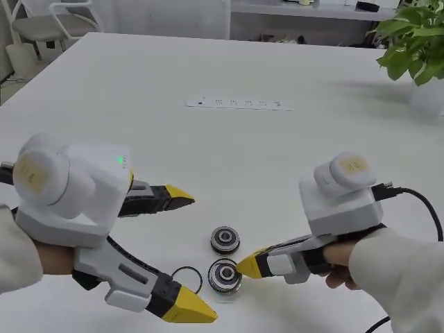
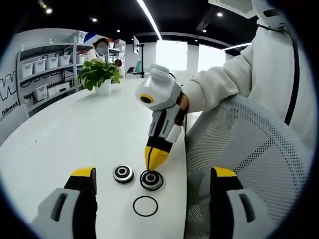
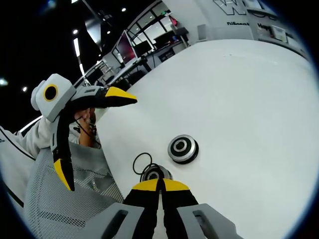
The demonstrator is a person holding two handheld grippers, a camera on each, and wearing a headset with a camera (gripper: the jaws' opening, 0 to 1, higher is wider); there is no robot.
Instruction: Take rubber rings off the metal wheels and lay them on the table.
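Two small metal wheels lie side by side on the white table (image 1: 208, 139): a far wheel (image 1: 225, 239) (image 2: 123, 174) (image 3: 183, 149) with a dark rubber band on its rim, and a near wheel (image 1: 225, 275) (image 2: 151, 179) (image 3: 153, 174). A loose black rubber ring (image 1: 187, 277) (image 2: 145, 205) (image 3: 142, 162) lies flat beside the near wheel. My right gripper (image 1: 243, 266) (image 2: 156, 159) (image 3: 160, 185) is shut, its yellow tips at the near wheel's rim; whether they pinch rubber is hidden. My left gripper (image 1: 191, 257) (image 2: 152, 172) (image 3: 94, 134) is wide open, jaws either side of the ring and wheels.
A white power strip (image 1: 239, 104) lies mid-table farther off. A potted plant (image 1: 416, 41) (image 2: 97, 74) stands at the far right corner. The right gripper's black cable (image 1: 416, 201) trails off the right. A mesh chair (image 2: 239, 149) is at the table's near edge.
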